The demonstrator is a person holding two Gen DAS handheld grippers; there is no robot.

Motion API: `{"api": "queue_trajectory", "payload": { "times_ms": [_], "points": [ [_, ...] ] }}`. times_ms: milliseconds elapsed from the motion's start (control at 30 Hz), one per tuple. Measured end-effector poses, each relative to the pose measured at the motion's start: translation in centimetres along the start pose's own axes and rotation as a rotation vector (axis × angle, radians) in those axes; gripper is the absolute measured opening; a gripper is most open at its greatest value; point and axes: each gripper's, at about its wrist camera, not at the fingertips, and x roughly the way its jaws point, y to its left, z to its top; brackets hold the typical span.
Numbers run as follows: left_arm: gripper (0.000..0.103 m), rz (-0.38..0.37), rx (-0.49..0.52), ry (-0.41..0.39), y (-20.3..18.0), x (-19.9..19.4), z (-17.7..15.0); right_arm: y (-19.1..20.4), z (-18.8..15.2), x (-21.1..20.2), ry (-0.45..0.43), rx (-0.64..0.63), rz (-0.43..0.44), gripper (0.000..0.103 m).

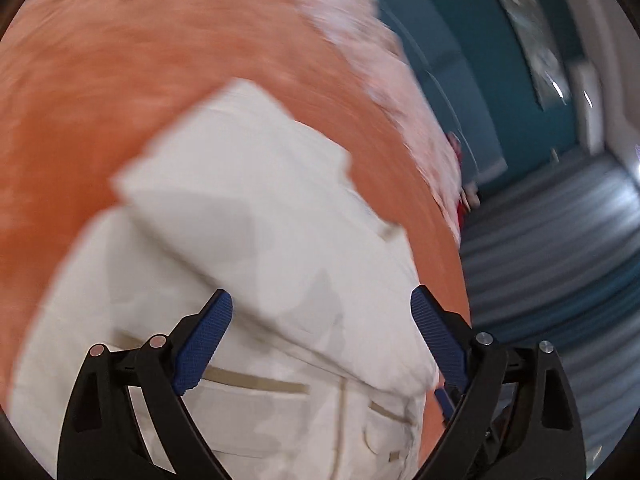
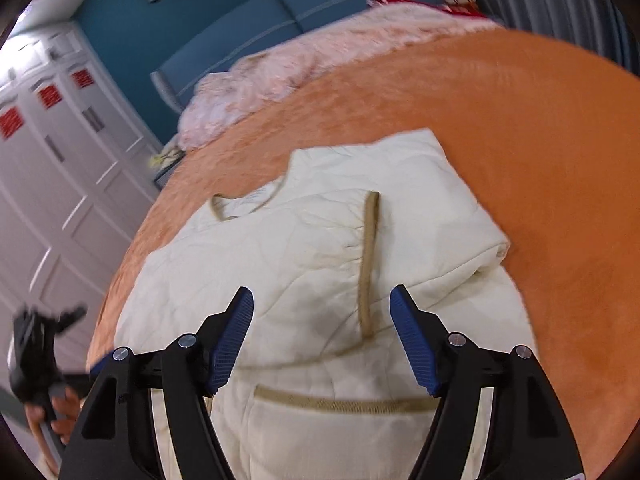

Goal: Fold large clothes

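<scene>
Both tongs hang apart, gripping nothing: left tongs (image 1: 322,300) and right tongs (image 2: 322,300) above the cream jacket (image 2: 320,248), which lies partly folded on the orange bedspread (image 2: 540,140). Right view alone shows the jacket's tan-trimmed neckline, white wardrobe doors (image 2: 52,152) and (blurred) the other hand (image 2: 52,412) beside the jacket.

I'm looking at an orange bedspread (image 2: 520,128) with a fluffy pink blanket (image 2: 320,60) bunched along its far edge. Behind that, a teal headboard (image 2: 256,20). White wardrobe doors (image 2: 52,152) with red stickers off left, striped curtains (image 1: 560,248) too.
</scene>
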Motion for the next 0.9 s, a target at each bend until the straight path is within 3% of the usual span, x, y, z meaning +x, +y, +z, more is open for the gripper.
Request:
{"api": "queue_trajectory", "payload": {
  "times_ms": [67,133,200,233,267,367,467,500,700,900],
  "points": [
    [0.087,0.012,-0.058,-0.008,1.8,-0.6,0.8,-0.1,0.2,1.5,0.037,0.022,-0.009,0.069],
    [0.083,0.012,-0.124,0.003,3.7,-0.4,1.4,0.1,0.3,2.7,0.066,0.027,-0.012,0.061],
    [0.065,-0.002,-0.2,0.022,5.5,0.8,2.0,0.7,0.7,2.9,0.078,0.002,-0.026,0.019],
    [0.057,-0.005,-0.218,0.025,5.8,1.0,2.1,1.3,1.1,2.7,0.07,-0.017,-0.021,0.013],
    [0.042,-0.005,-0.23,0.026,6.1,1.2,2.3,2.2,1.9,2.0,0.04,-0.041,0.002,0.008],
    [0.01,0.011,-0.19,0.001,4.9,0.9,3.6,4.9,3.9,-1.6,-0.082,-0.129,0.044,0.007],
    [0.01,0.049,-0.069,-0.08,2.7,-0.8,4.2,6.8,4.6,-4.9,-0.187,-0.215,0.064,0.006],
    [0.009,0.088,-0.008,-0.097,1.8,-1.1,4.0,6.8,4.4,-4.9,-0.185,-0.24,0.047,0.006],
    [0.006,0.317,0.14,-0.067,2.2,1.0,1.7,3.5,1.0,2.7,0.018,-0.249,-0.127,0.006],
    [0.006,0.419,0.256,-0.075,3.0,2.5,-0.3,1.8,-1.7,5.0,0.059,-0.247,-0.156,0.007]
  ]
}}
